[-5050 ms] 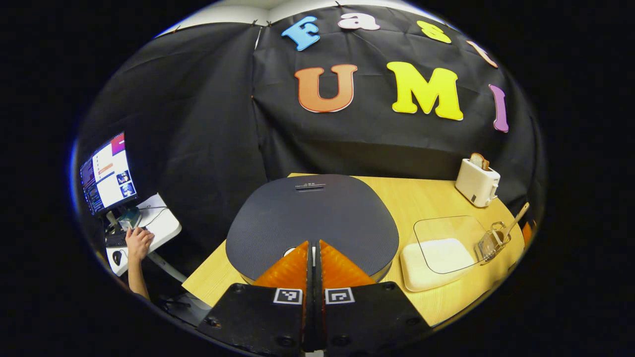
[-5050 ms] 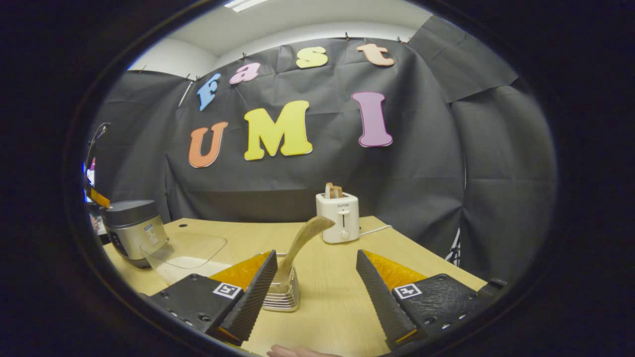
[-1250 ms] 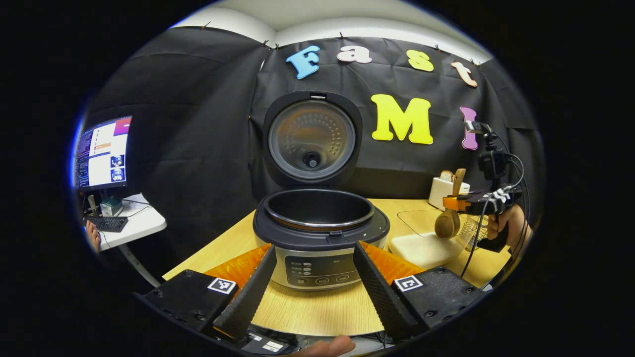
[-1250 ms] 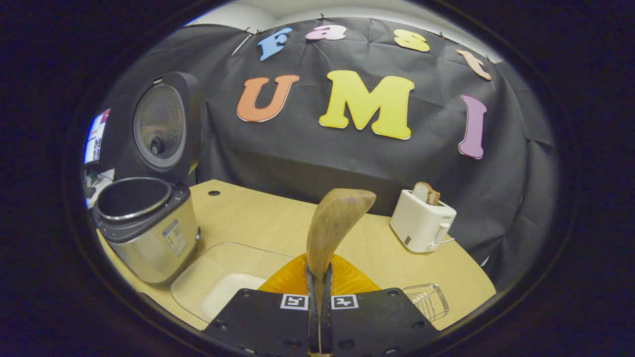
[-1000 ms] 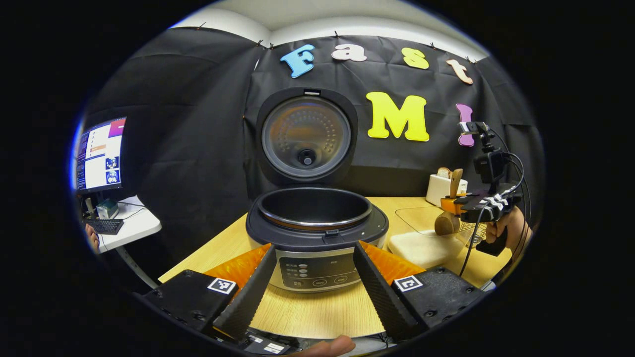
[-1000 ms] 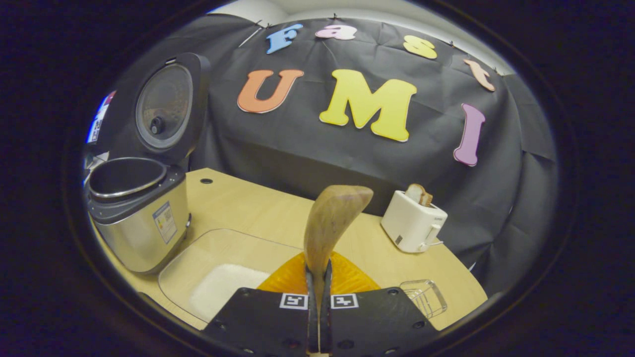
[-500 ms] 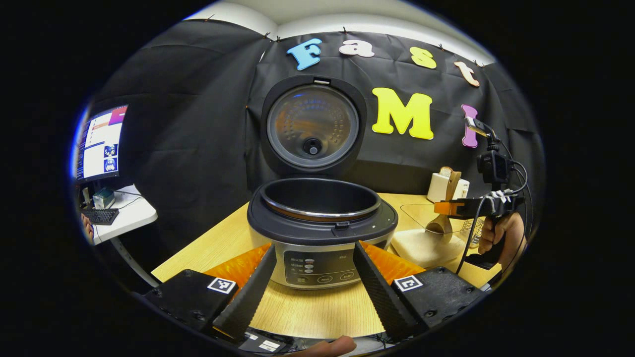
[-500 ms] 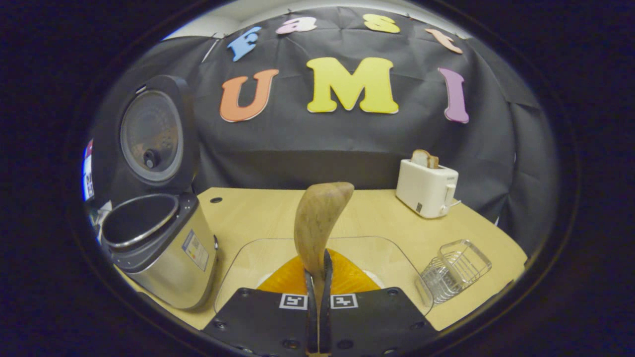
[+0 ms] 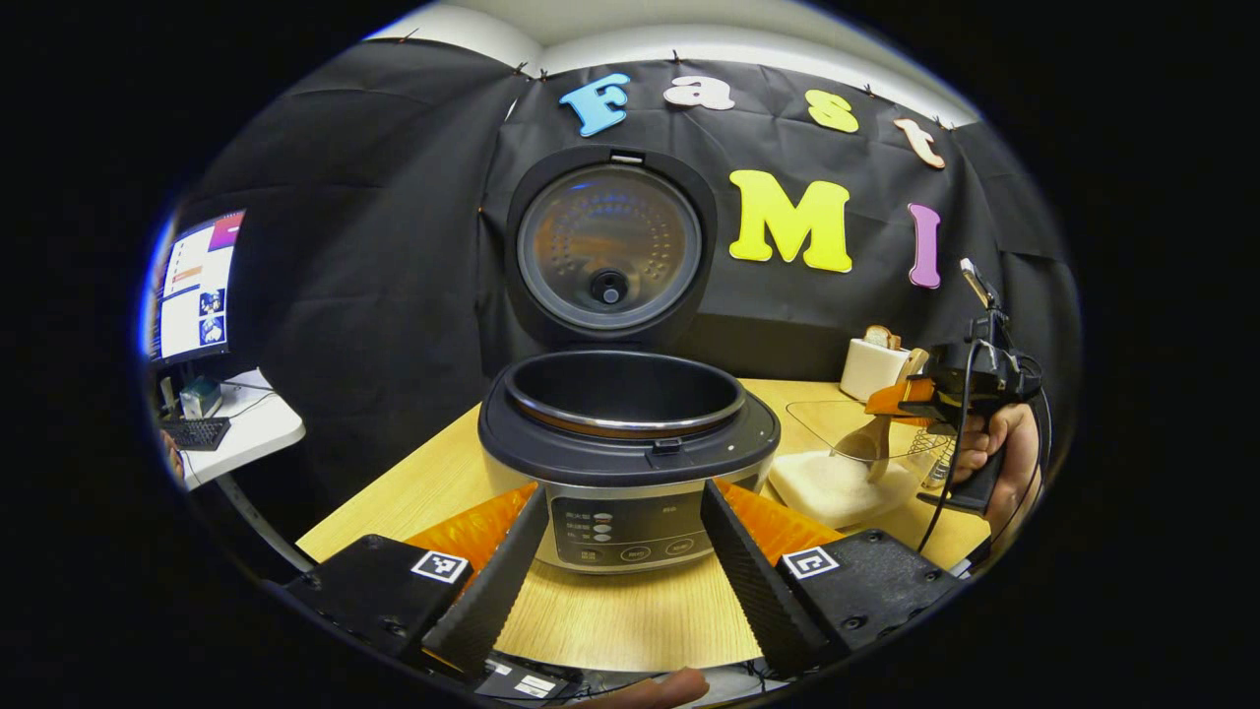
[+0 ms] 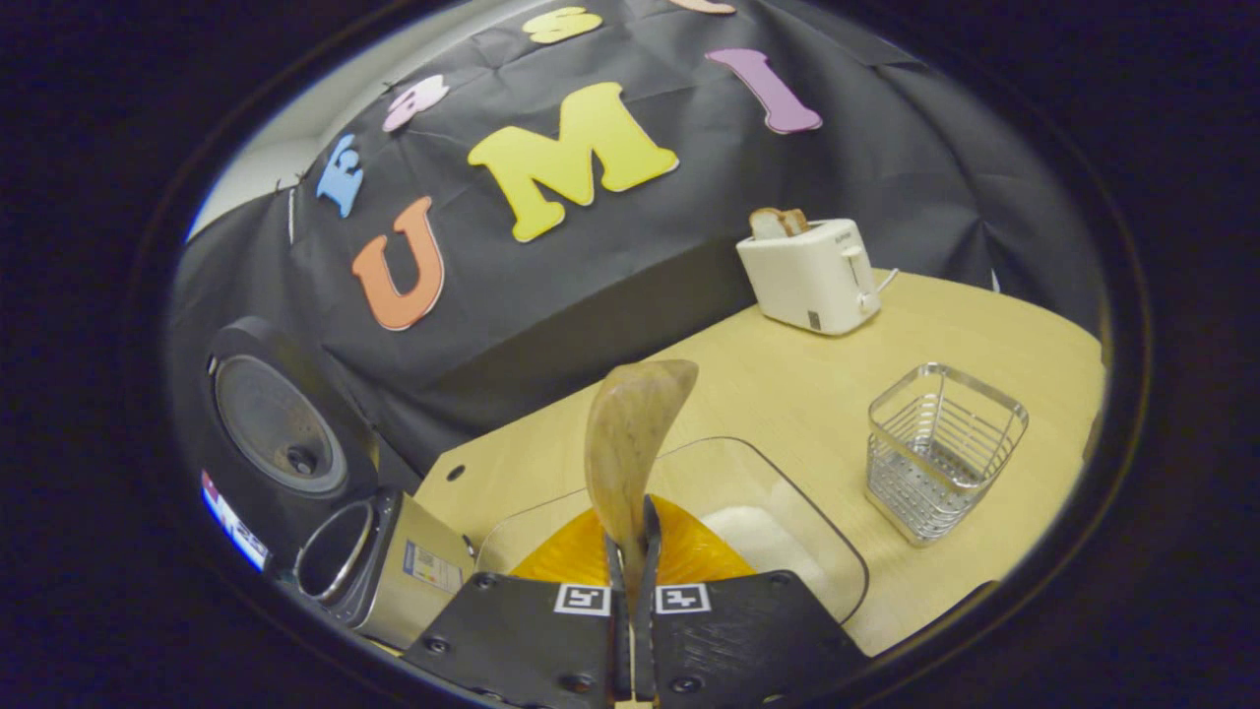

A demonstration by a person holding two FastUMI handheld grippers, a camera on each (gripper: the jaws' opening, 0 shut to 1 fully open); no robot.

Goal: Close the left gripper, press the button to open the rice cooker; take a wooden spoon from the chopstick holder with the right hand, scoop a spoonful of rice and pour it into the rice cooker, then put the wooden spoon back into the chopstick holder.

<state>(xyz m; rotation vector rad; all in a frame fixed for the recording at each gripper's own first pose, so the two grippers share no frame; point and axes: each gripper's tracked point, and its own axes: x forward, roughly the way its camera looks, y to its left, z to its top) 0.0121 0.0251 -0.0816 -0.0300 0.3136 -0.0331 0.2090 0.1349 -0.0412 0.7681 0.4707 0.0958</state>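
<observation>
Rice point(image 10: 758, 537), a white heap in the clear plastic tub point(image 10: 837, 561), sits on my pale wooden worktop point(image 10: 787, 384) between the grey rice cooker point(image 9: 625, 448), lid up, and the wire chopstick holder point(image 10: 943, 451). My right tool point(image 10: 631, 551) is clamped flat on the curved wooden spoon point(image 10: 628, 443), its bowl dipped into the tub in the left gripper view. My left tool point(image 9: 620, 547) hangs wide apart before the cooker, holding nothing.

White toaster point(image 10: 809, 275) with bread on table point(image 10: 787, 394); monitor point(image 9: 192, 286) on side desk point(image 9: 246, 433)
</observation>
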